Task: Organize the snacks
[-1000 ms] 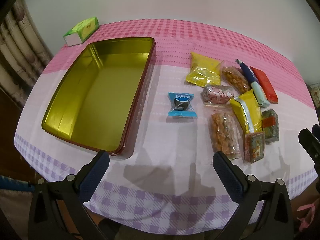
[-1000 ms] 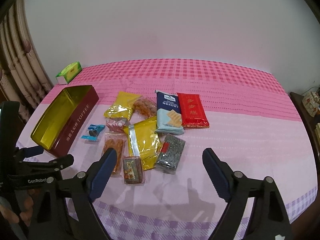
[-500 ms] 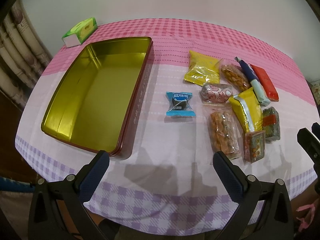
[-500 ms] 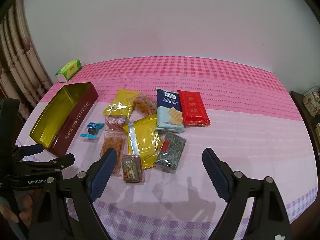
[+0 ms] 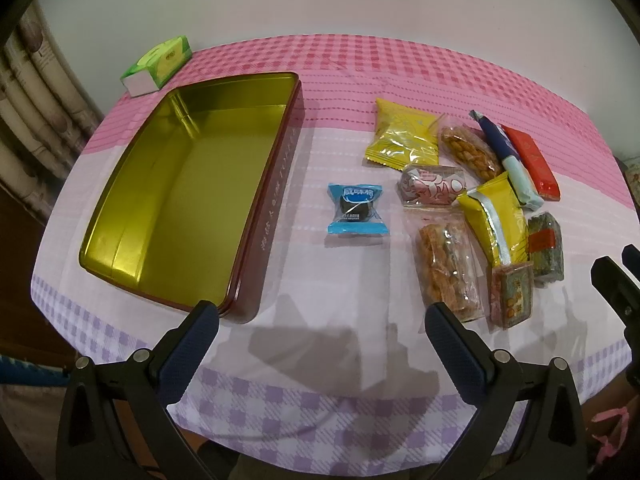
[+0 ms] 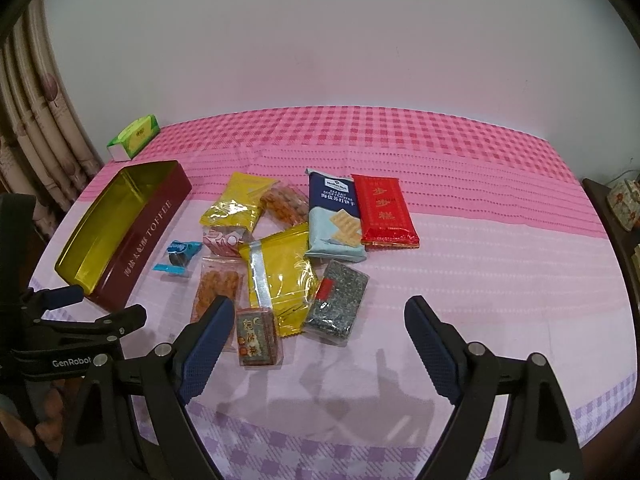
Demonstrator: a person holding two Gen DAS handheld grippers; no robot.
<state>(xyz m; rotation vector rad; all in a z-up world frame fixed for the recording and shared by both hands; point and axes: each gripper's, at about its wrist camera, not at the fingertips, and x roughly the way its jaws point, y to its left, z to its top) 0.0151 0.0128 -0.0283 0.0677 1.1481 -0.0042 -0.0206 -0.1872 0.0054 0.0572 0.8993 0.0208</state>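
An empty maroon toffee tin (image 5: 192,208) with a gold inside lies on the left of the table; it also shows in the right wrist view (image 6: 120,228). A blue candy (image 5: 357,209) lies just right of it. Several snack packets lie in a cluster: yellow bags (image 6: 280,276), a blue cracker pack (image 6: 334,216), a red pack (image 6: 384,210), a dark seaweed pack (image 6: 338,306), a small box (image 6: 256,336). My left gripper (image 5: 320,344) is open and empty near the front edge. My right gripper (image 6: 320,340) is open and empty, in front of the cluster.
A green tissue box (image 5: 158,65) stands at the back left corner. Curtains (image 6: 36,152) hang left of the table. The checked tablecloth (image 6: 480,264) stretches to the right. A dark cabinet with a patterned box (image 6: 622,200) stands at the far right.
Both grippers have drifted slightly forward over the table, so the tin and snacks appear a little closer. Nothing on the table has moved.
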